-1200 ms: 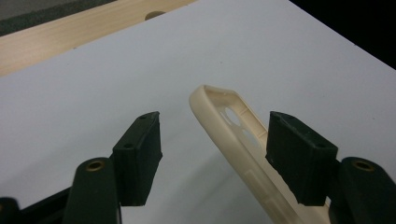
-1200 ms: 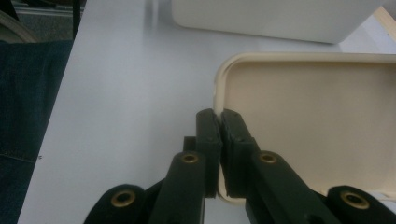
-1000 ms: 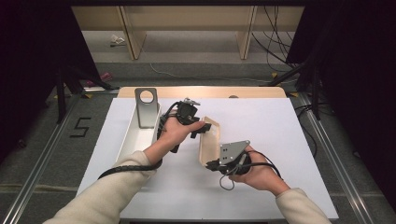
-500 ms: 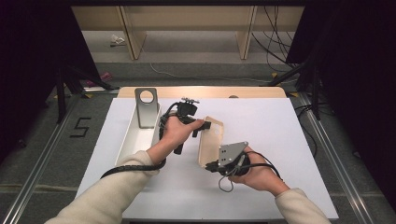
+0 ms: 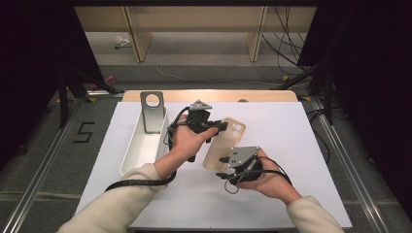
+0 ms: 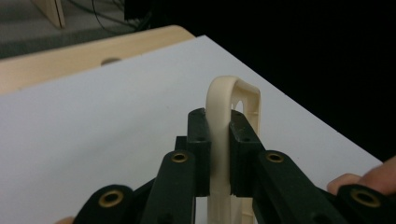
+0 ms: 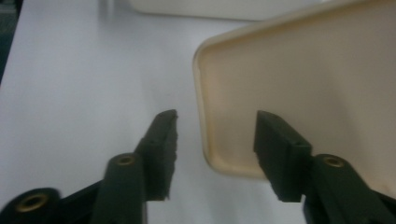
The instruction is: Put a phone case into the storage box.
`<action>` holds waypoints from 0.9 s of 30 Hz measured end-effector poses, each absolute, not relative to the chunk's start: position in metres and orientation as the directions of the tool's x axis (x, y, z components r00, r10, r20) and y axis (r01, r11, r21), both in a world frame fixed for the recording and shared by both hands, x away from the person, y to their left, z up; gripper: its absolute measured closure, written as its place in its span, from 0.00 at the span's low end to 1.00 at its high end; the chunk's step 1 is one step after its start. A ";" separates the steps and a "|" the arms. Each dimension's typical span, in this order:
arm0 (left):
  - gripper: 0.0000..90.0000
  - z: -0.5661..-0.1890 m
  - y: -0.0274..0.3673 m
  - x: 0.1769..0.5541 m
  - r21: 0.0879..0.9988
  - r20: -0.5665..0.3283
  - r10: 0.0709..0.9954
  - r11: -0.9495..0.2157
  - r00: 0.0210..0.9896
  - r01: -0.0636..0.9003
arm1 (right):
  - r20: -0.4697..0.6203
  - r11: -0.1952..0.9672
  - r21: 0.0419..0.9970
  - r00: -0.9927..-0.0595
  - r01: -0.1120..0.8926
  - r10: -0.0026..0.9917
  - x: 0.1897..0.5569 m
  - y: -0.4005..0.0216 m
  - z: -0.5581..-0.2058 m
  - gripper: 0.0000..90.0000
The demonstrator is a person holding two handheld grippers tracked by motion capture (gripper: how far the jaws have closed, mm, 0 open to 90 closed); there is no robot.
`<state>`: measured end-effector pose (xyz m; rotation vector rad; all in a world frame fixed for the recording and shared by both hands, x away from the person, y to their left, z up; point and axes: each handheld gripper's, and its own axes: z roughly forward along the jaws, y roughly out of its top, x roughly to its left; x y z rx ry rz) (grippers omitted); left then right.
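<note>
The phone case [image 5: 224,142] was pale cream (slightly translucent), the grippers' jaws black, the tray [image 5: 141,145] off-white, the table cover [image 5: 291,131] plain white.

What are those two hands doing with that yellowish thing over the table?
A person holds a gripper in each hand and is passing a beige phone case from one to the other above the white table. The left gripper is clamped on the case's edge. The right gripper has just been opening; its jaws stand apart around the case's corner without pressing it. A white tray with a grey stand sits to the left.
</note>
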<state>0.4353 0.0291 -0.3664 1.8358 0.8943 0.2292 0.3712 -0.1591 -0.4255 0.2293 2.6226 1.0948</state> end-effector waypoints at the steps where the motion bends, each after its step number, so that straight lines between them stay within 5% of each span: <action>1: 0.90 -0.367 0.032 0.434 0.871 -0.220 0.669 -0.193 0.710 0.452 | -0.200 0.687 0.724 -0.939 0.052 0.281 0.372 -0.162 -0.425 0.47; 16: 0.90 -0.369 0.086 0.420 0.924 -0.223 0.697 -0.071 0.682 0.375 | -0.116 0.574 0.797 -0.883 0.190 0.455 0.380 -0.183 -0.425 0.21; 27: 0.90 -0.368 0.106 0.408 0.941 -0.230 0.688 -0.022 0.688 0.337 | -0.088 0.501 0.829 -0.827 0.248 0.555 0.381 -0.204 -0.426 0.19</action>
